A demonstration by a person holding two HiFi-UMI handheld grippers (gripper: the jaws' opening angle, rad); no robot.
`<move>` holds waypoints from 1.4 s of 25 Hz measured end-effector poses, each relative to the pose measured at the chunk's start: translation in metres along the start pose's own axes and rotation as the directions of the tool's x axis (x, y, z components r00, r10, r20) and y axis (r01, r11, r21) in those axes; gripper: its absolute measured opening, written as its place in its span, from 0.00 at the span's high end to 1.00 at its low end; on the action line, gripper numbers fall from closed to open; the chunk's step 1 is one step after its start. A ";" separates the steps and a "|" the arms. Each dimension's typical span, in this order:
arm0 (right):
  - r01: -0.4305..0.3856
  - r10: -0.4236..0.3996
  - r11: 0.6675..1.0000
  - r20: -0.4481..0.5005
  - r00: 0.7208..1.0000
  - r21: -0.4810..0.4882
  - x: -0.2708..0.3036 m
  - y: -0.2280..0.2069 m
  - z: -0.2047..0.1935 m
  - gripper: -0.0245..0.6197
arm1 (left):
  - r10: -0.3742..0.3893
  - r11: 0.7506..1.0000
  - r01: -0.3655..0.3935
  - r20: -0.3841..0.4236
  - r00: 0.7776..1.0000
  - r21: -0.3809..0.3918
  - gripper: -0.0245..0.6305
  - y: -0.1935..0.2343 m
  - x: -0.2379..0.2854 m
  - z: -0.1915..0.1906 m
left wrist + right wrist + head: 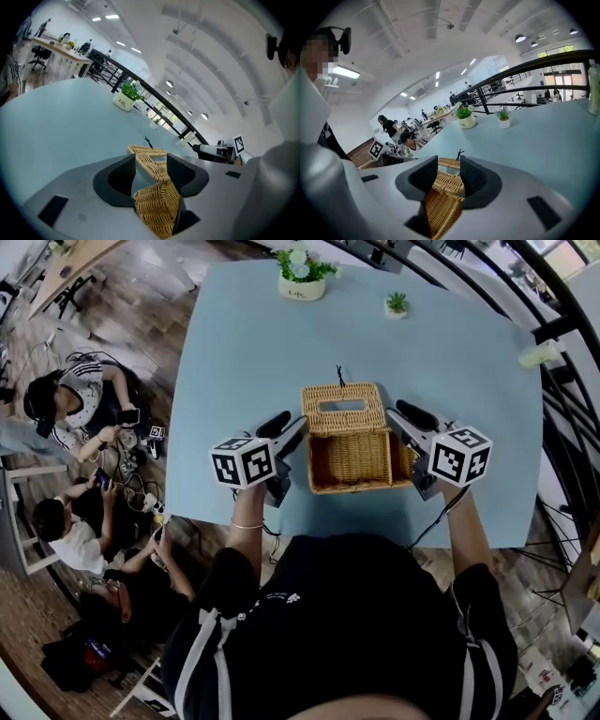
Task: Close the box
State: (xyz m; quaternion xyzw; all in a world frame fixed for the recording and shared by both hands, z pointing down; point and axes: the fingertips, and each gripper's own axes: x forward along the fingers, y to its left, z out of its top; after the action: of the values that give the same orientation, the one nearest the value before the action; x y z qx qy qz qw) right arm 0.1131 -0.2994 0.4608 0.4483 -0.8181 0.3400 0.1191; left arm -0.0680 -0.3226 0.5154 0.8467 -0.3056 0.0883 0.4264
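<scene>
Pale blue table (244, 362), open wicker box (352, 460), left gripper (151, 160) and right gripper (448, 162) open, astride its side walls

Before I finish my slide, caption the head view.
Left gripper and right gripper flank an open tan wicker box on pale blue table.

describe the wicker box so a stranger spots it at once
Find the pale blue table. Close to the person's edge sits the woven box, lid flipped back. It's the only wicker thing; the large plant and small plant stand far behind.
</scene>
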 end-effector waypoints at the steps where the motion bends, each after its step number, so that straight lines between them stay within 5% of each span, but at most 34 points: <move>1: 0.000 0.000 1.000 -0.003 1.000 0.005 0.002 -0.001 0.000 0.73 | -0.013 0.999 0.013 0.000 1.000 -0.036 0.68 0.004 0.003 0.000; 10: -0.014 0.016 0.997 -0.024 1.000 0.080 0.013 -0.007 -0.008 0.73 | -0.141 0.947 0.136 0.002 0.990 -0.293 0.65 0.027 0.033 -0.001; 18: -0.016 0.019 0.994 -0.032 0.999 0.107 0.016 -0.008 -0.013 0.72 | -0.301 0.825 0.310 0.096 0.949 -0.473 0.65 0.024 0.052 0.002; 22: -0.016 0.019 0.993 -0.030 0.999 0.116 0.014 -0.009 -0.015 0.72 | -0.242 0.861 0.231 0.034 0.970 -0.454 0.65 0.038 0.056 -0.006; 28: -0.025 0.027 0.994 -0.013 1.000 0.106 0.009 -0.006 -0.012 0.72 | -0.246 0.856 0.241 0.050 0.968 -0.457 0.77 0.034 0.059 0.001; 35: -0.018 0.015 0.995 0.024 1.000 0.098 -0.001 -0.007 -0.008 0.72 | -0.234 0.904 0.262 0.124 0.964 -0.338 0.81 0.017 0.048 0.021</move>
State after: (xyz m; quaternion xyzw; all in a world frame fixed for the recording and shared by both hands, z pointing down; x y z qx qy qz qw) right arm 0.1190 -0.2961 0.4694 0.4508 -0.8053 0.3757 0.0844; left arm -0.0423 -0.3675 0.5329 0.7917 -0.2231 -0.0568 0.5658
